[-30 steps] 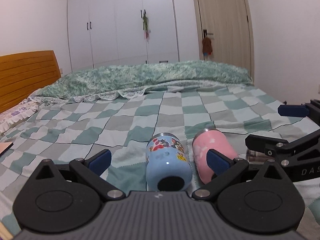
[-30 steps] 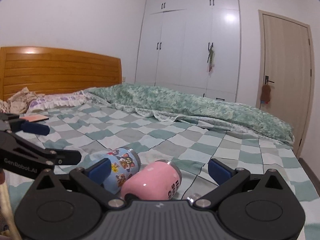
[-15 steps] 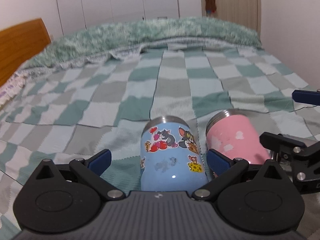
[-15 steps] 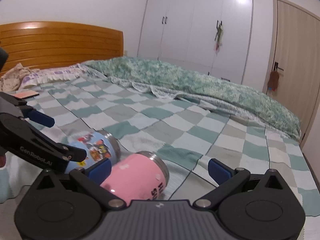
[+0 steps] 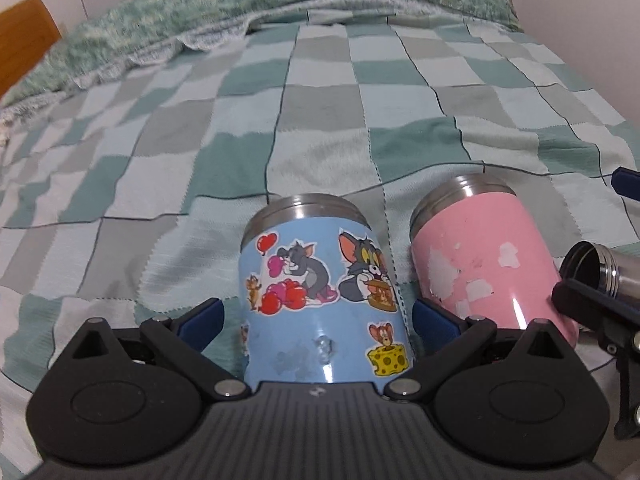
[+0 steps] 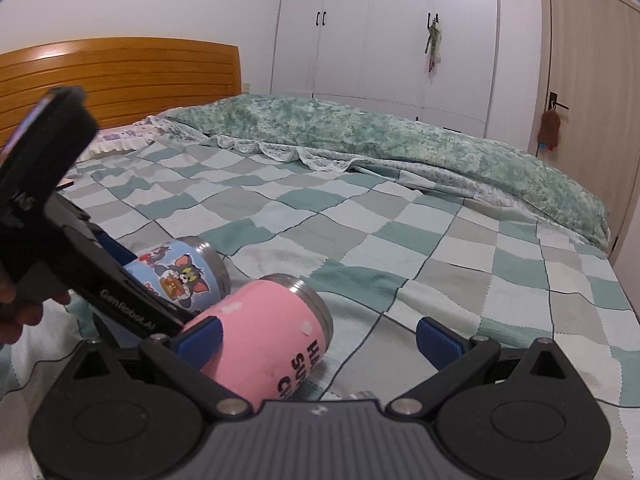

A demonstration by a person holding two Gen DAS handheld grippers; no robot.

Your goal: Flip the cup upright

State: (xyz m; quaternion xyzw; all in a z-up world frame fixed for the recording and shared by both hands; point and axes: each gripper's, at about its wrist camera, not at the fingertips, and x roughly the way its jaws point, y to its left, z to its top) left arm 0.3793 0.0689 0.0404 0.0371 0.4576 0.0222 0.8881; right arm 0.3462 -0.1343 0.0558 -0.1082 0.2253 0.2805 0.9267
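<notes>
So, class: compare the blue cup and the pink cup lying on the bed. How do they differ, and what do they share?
The blue cup carries cartoon cat-and-mouse stickers; the pink cup has white patches and dark lettering on its side. The blue cup lies between the open jaws of the left gripper; the pink cup lies between those of the right gripper. Both lie on their sides on the checked blanket, steel rims pointing away.

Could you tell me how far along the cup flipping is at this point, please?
Nothing is upright yet: the blue cartoon cup and the pink cup both lie on their sides on the checked blanket. In hand: the open left gripper straddles the blue cup, unclamped; the right gripper is open by the pink cup. Gripping and tipping upright remain.
</notes>
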